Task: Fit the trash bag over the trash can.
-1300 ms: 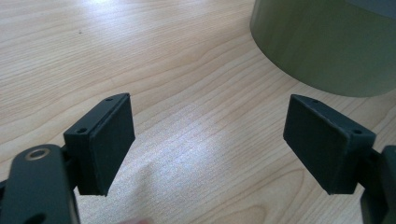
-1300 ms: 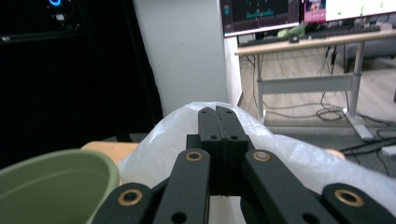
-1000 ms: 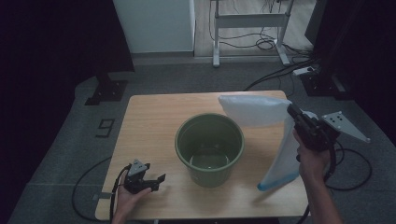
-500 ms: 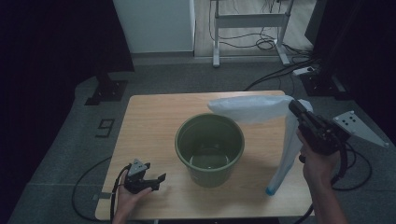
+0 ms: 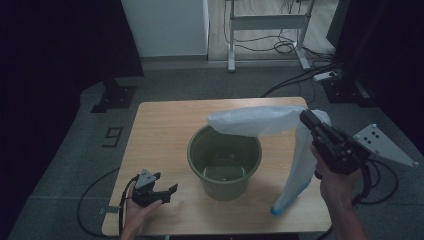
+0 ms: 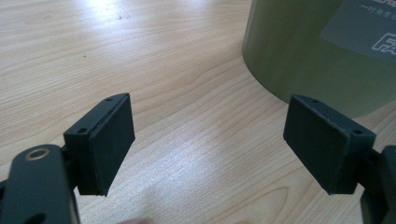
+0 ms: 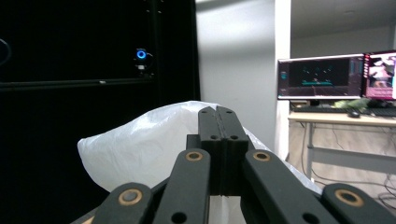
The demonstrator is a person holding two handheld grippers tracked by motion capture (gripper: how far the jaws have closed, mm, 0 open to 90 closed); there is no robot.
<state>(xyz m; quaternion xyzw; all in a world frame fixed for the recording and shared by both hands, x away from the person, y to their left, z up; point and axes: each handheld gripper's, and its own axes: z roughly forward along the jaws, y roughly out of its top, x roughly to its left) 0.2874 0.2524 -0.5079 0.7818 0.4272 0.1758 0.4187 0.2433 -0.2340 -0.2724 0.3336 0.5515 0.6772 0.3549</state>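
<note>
Moved: my right gripper lifted the bag higher.
Grip: jaws clamped on bag.
Bucket: below-left of it, nearer than left gripper, which stands open.

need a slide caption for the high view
Right gripper lifts a white plastic bag over a green plastic bucket on a wooden table.

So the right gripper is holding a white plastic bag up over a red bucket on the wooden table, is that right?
Not quite: the bucket is green, not red, as the high view shows. The rest holds: the right gripper has its jaws shut on the white plastic bag, lifted over the bucket on the wooden table.
</note>
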